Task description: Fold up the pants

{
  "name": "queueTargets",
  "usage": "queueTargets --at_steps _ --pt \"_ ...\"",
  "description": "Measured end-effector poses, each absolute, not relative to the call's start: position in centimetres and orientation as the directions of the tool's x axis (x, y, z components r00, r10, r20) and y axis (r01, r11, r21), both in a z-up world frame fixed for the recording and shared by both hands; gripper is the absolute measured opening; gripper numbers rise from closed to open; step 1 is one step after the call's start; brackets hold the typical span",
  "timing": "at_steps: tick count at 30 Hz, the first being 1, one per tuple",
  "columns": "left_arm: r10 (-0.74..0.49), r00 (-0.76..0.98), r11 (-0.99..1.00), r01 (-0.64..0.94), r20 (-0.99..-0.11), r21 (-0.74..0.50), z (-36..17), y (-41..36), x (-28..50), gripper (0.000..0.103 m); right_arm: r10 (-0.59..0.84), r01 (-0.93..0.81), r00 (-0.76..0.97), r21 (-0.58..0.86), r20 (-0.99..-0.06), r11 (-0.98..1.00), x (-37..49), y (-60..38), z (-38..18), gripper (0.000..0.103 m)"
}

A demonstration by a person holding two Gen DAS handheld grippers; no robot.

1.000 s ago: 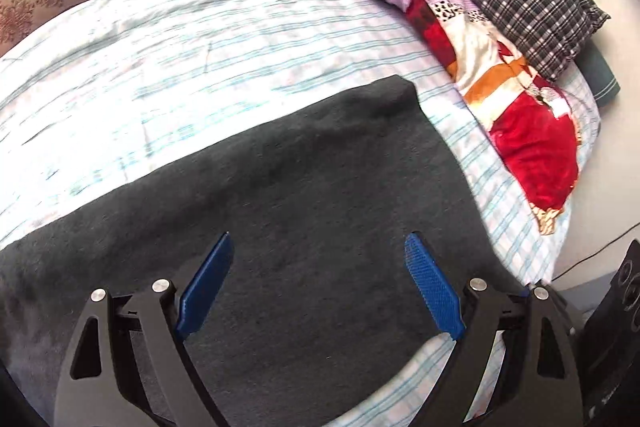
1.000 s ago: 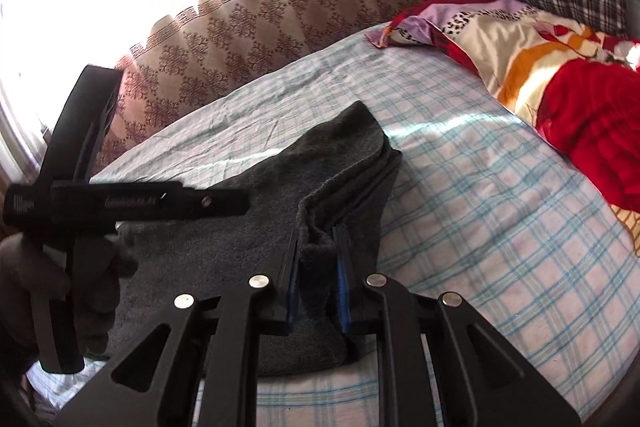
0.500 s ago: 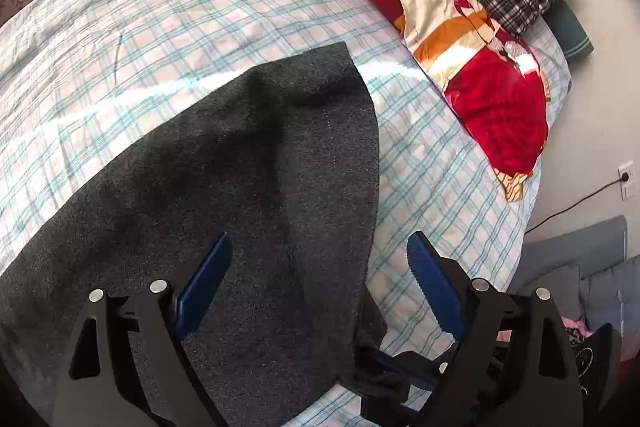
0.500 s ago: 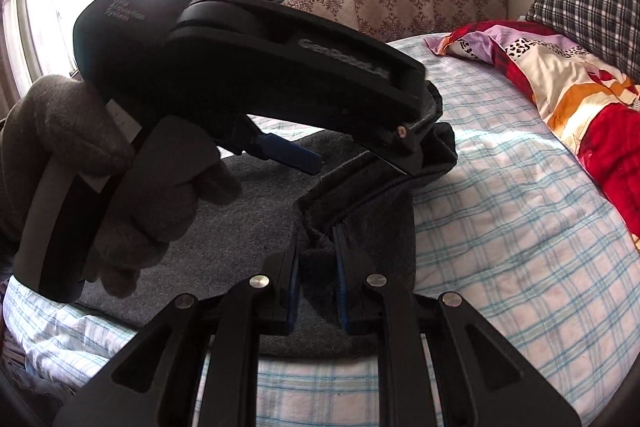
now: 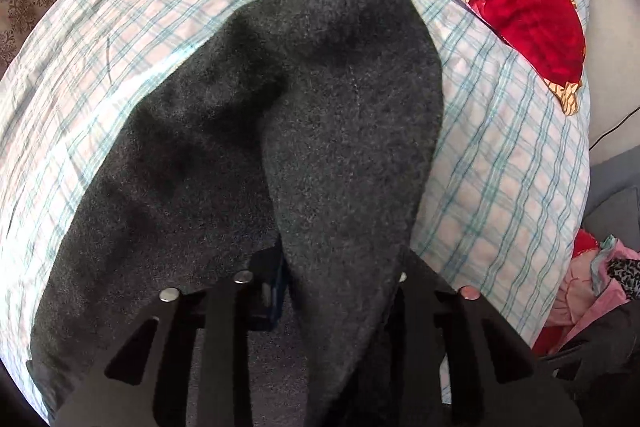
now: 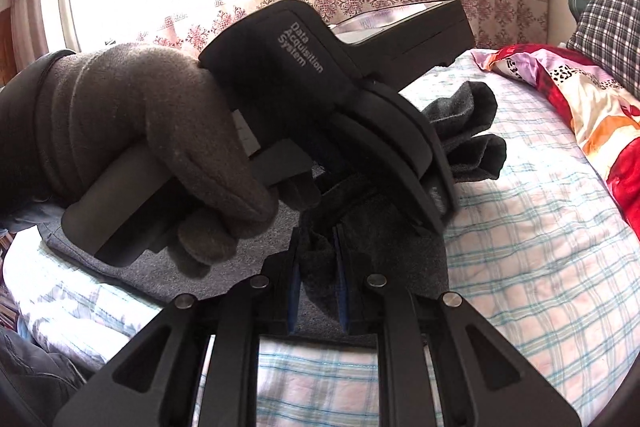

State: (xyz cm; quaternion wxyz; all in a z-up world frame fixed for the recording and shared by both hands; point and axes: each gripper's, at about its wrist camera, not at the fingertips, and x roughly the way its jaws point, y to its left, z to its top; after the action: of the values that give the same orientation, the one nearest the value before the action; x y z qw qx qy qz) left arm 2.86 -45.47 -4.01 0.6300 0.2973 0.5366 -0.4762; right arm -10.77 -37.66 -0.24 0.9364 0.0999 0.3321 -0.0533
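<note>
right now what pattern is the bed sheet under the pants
Pale checks with light blue lines on the bed sheet, clearest in the left wrist view.

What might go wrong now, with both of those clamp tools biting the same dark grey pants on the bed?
1. The left gripper is closing on a thick fold of the pants; it may catch only some layers, and the rest could sag.
2. The right gripper pinches just a small bunch of cloth, which could slip out if pulled.
3. The two tools sit close together, so the gloved hand could knock one against the other.
</note>
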Motion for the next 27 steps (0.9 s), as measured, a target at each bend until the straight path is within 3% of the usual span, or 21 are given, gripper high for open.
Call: queueTargets --at_steps 1,3,10,18,21,27 --pt "-0.293 -0.027 0.375 0.916 -0.956 -0.14 -3.8 -45.1 3.1 0.011 -0.029 0.162 0.774 0.154 -0.632 0.975 -10.7 -37.5 -0.2 0.014" --pt "-0.327 -0.031 0.388 0.907 -0.945 -0.164 -3.3 -44.0 3.6 0.009 -0.019 0.139 0.781 0.145 -0.624 0.98 -10.6 -37.0 0.2 0.014" --pt "-0.447 -0.016 0.487 0.835 -0.895 -0.258 -1.6 -36.7 5.9 0.008 0.091 -0.005 0.793 0.143 -0.602 0.99 -9.7 -35.0 1.3 0.014" --pt "-0.589 -0.026 0.604 0.65 -0.808 -0.462 -2.6 -25.7 8.0 0.008 0.258 -0.197 0.742 0.166 -0.619 0.966 -8.5 -32.2 2.1 0.016" --pt "-0.617 -0.037 0.63 0.576 -0.786 -0.521 -4.4 -22.3 8.6 0.008 0.3 -0.201 0.729 0.227 -0.616 0.953 -9.1 -32.9 2.5 0.031" --pt "-0.641 -0.047 0.637 0.524 -0.766 -0.565 -6.6 -19.1 9.5 0.008 0.225 -0.031 0.737 0.301 -0.637 0.953 -11.6 -36.1 3.2 0.036"
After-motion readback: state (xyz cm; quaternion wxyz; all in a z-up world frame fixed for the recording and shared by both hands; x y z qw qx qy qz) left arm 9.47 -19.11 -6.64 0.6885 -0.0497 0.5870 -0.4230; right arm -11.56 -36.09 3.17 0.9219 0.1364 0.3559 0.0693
